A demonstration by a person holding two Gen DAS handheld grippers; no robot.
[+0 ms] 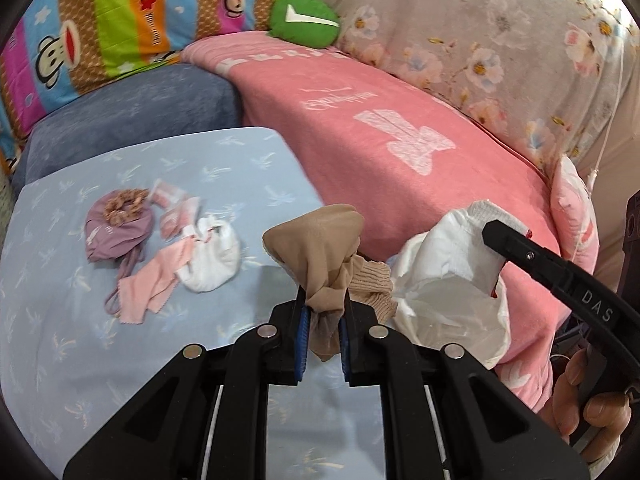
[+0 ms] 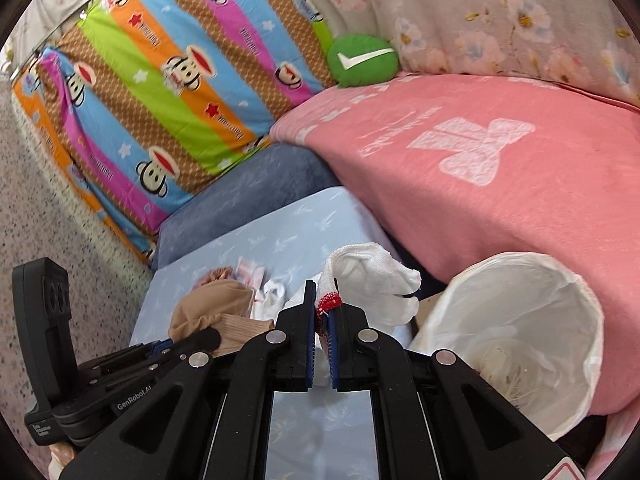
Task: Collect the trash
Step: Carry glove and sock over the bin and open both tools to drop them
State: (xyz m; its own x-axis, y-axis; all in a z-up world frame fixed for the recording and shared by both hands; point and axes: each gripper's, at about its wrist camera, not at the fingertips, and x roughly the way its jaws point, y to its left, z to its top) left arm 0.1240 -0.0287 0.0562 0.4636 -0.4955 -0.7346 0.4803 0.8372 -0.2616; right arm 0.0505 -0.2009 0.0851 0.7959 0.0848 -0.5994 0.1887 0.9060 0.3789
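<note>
My left gripper (image 1: 323,312) is shut on a bunched tan stocking (image 1: 316,240), held up above the light-blue sheet (image 1: 80,360). The right wrist view shows the stocking (image 2: 216,304) low on the left, in the left gripper (image 2: 200,340). My right gripper (image 2: 322,312) is shut on the red-trimmed cuff of a white glove (image 2: 372,276). The glove hangs next to the bin lined with a white bag (image 2: 520,340). In the left wrist view, the right gripper (image 1: 494,236) holds the glove (image 1: 452,248) above that bin (image 1: 452,320).
A pile lies on the sheet: a purple cloth (image 1: 116,236), a brown scrunchie (image 1: 124,204), pink cloths (image 1: 148,284) and a white sock (image 1: 212,260). A pink blanket (image 1: 380,128), a striped monkey pillow (image 2: 160,92), a green cushion (image 1: 304,20) and a blue-grey cushion (image 1: 132,112) surround it.
</note>
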